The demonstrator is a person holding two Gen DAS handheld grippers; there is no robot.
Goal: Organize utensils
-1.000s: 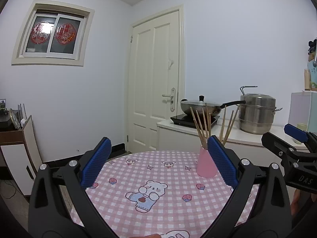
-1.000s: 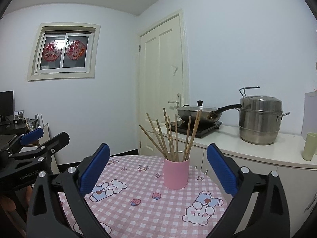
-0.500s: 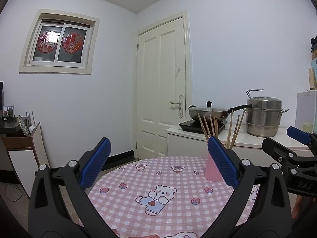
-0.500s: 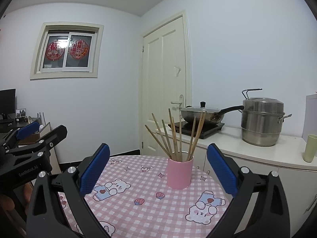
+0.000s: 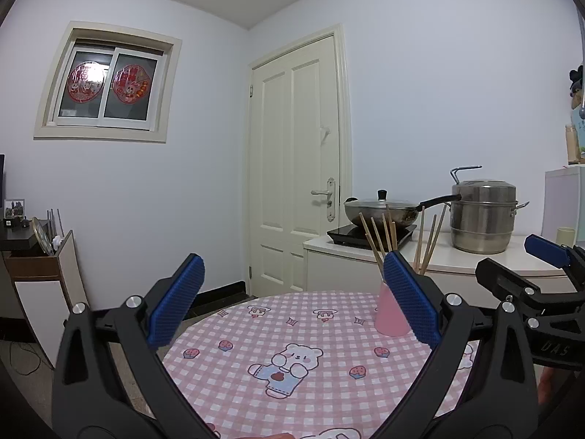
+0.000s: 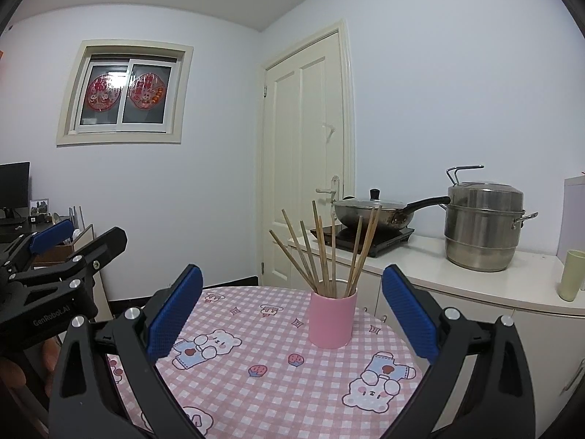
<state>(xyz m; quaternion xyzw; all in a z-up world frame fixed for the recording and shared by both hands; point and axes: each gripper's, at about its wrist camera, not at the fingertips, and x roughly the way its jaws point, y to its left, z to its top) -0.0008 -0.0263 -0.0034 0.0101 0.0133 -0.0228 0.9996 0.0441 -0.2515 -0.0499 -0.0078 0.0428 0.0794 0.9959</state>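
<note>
Standing upright, chopsticks [image 6: 321, 252] in pink cup [image 6: 332, 318] (both claws gaping).

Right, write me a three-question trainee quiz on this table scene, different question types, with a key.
1. True or false: the chopsticks lie flat on the checked tablecloth.
2. Multiple choice: the pink cup stands (A) on the counter, (B) on the round table, (C) on the induction hob.
3. Fill in: both the left tool and the right tool are ____ and hold nothing.

Key
1. False: they stand upright in the pink cup, fanned out.
2. B. The lidded wok sits on the hob, and the steel steamer pot on the counter.
3. Open.
</note>
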